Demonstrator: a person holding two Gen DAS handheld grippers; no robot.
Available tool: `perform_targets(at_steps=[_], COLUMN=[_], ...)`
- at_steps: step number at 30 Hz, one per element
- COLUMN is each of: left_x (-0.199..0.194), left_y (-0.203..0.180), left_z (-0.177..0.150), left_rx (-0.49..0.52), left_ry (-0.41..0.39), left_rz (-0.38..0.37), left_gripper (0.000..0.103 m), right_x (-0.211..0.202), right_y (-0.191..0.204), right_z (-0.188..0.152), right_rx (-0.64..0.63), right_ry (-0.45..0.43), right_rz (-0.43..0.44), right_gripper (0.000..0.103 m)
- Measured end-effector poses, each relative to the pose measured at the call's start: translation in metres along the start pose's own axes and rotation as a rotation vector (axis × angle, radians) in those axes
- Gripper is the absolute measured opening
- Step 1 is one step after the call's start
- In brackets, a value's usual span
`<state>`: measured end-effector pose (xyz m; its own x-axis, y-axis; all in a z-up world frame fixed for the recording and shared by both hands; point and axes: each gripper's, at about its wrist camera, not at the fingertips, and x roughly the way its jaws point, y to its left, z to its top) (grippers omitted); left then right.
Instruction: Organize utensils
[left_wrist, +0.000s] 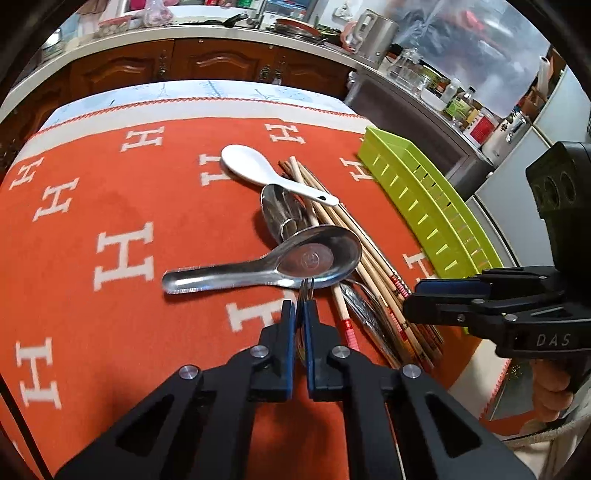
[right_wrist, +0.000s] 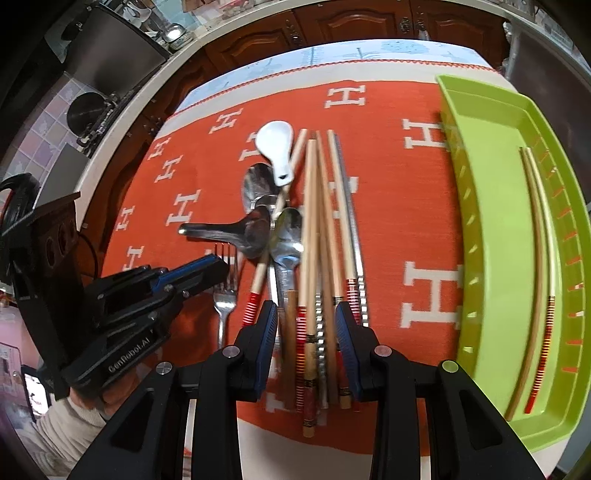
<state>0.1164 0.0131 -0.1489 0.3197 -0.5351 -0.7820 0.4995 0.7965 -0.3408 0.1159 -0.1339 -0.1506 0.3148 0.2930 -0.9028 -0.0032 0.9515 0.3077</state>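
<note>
A pile of utensils lies on the orange cloth: a white ceramic spoon, steel spoons, and several wooden chopsticks. My left gripper is shut on a steel fork, whose tines poke out ahead of the fingers. My right gripper is open, its fingers either side of the chopstick ends. A green tray on the right holds two chopsticks. The right gripper also shows in the left wrist view.
The orange cloth with white H letters covers the table. Wooden cabinets and a cluttered counter stand behind. The table's near edge lies just under my right gripper.
</note>
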Motion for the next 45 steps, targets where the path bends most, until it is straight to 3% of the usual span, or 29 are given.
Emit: perform_targets(at_steps=[8,12,14,16,18,23,27,29,31,33,38,45], left_x=[-0.021,-0.02,-0.015,-0.009,-0.005,0.002,0.008,0.01,0.015,0.02,0.019,-0.018], left_y=[0.002,0.008,0.015,0.021,0.023,0.019,0.019,0.018,0.017,0.016,0.007,0.008], left_z=[-0.006,-0.008,-0.009,-0.01,-0.01,-0.004,0.0,0.0,0.0,0.001,-0.001,-0.004], left_rx=[-0.031,-0.043,-0.061,-0.072,-0.059,0.004,0.041,0.053,0.062,0.062,0.07,0.04], left_ry=[-0.031,-0.006,0.021,0.041,0.039,0.018,-0.005,-0.007,0.005,0.022,0.008,-0.097], left_rz=[0.02,0.022,0.019,-0.01,-0.032,-0.05,-0.108,-0.136,-0.161,-0.191,-0.159,-0.141], left_gripper=[0.002,0.002,0.009,0.032,0.042,0.042,0.042,0.036,0.013,0.008,0.001,0.0], right_x=[0.012,0.016,0.019,0.02,0.021,0.017,0.013,0.01,0.008,0.007,0.01,0.028], right_y=[0.016,0.025,0.03,0.033,0.037,0.035,0.03,0.029,0.027,0.025,0.023,0.031], right_z=[-0.002,-0.002,-0.001,-0.001,0.0,0.0,0.0,0.0,0.0,0.0,0.0,0.004], right_rx=[-0.004,-0.019,-0.025,-0.029,-0.032,-0.034,-0.028,-0.026,-0.023,-0.019,-0.009,-0.02], right_ry=[0.038,0.036,0.042,0.043,0.044,0.043,0.034,0.026,0.02,0.018,0.029,0.06], right_rz=[0.078,0.09,0.1,0.101,0.101,0.097,0.098,0.097,0.098,0.095,0.095,0.093], right_gripper=[0.033,0.031,0.029,0.028,0.027,0.027,0.027,0.027,0.027,0.027,0.027,0.027])
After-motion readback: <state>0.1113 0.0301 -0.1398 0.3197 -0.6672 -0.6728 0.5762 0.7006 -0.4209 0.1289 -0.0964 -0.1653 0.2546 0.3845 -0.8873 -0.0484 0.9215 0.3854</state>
